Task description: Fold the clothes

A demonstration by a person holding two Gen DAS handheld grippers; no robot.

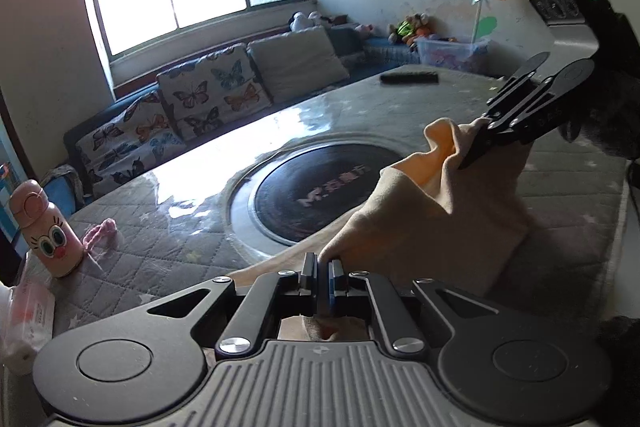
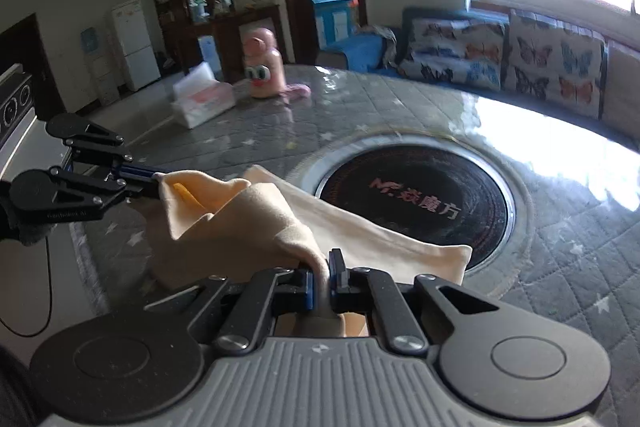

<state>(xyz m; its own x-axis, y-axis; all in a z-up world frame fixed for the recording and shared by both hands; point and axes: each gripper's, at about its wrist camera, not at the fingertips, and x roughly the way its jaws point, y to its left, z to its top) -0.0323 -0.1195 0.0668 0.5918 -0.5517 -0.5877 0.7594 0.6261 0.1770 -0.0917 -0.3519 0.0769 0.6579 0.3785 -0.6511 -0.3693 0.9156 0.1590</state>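
Two grippers, the left (image 1: pixel 323 269) and the right (image 2: pixel 326 273), each had fingers pinching an edge of the cloth (image 2: pixel 248 223), lifted and bunched above the counter (image 2: pixel 560 247) beside the burner (image 2: pixel 416 207), so folding seemingly remained largely unfinished.

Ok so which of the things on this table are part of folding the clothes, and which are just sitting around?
Part of the job:
beige garment
left gripper
right gripper

Just lying about:
pink cartoon bottle
tissue pack
pink cloth scrap
remote control
round hotplate
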